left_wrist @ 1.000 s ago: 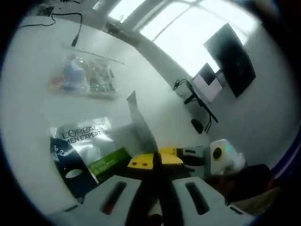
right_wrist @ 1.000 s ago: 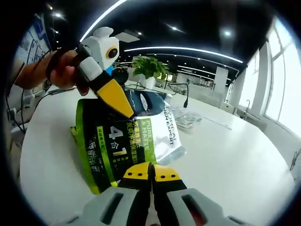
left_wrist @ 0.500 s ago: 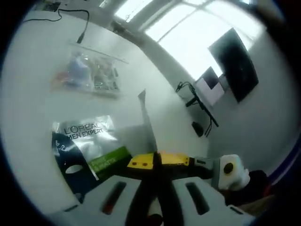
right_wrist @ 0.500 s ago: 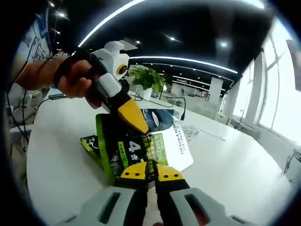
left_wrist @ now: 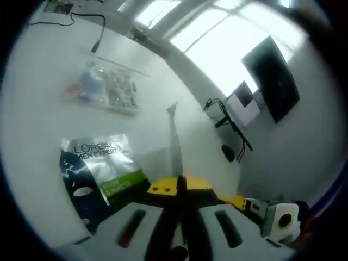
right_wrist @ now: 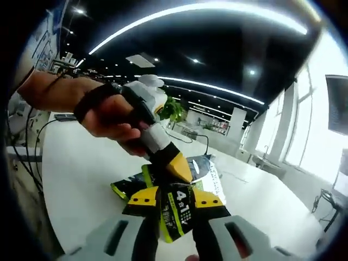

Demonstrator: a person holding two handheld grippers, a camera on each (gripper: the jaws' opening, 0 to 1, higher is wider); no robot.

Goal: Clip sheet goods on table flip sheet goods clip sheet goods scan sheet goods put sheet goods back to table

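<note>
Your two grippers both pinch the L'Oréal Men Expert sachet (left_wrist: 100, 174) above the white table (left_wrist: 38, 109).

In the left gripper view your left gripper (left_wrist: 179, 185) has its yellow tips closed on the sachet's edge, which you see almost side-on, so the print is hard to read there. In the right gripper view your right gripper (right_wrist: 171, 200) has its tips parted around the green "4 in 1" face; your left hand (right_wrist: 109, 117) hides part of the pack. A clear bag of small items (left_wrist: 103, 89) lies blurred, well apart; its contents cannot be made out.
</note>
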